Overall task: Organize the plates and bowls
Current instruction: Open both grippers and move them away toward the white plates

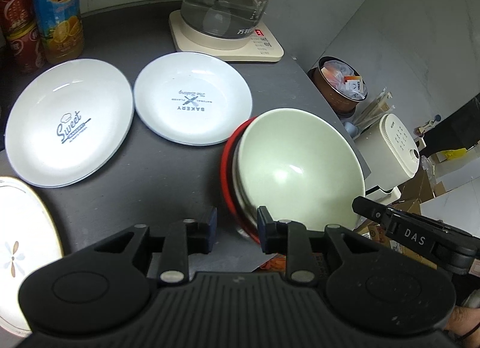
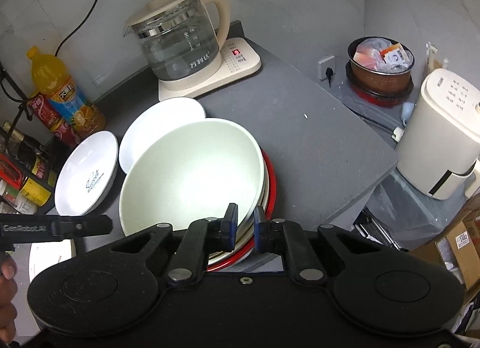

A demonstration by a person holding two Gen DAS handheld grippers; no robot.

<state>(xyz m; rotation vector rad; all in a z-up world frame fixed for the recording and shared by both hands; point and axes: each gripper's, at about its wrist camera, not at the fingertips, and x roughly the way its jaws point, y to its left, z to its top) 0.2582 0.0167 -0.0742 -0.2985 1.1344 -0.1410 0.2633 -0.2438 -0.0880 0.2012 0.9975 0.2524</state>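
Only glossy round bowl (image 2: 192,174) — tilted, pale-green.

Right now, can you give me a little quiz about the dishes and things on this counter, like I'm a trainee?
1. True or false: the glass kettle stands on its cream base.
2. Which word is printed on the white plate nearest the orange juice bottle? A) Sweet B) Bakery C) Cafe
3. Fill in: the right gripper has its fingers around the rim of the stack of bowls. The pale green bowl is on top, and the outermost bowl is coloured ____.

Key: 1 true; 2 A; 3 red.
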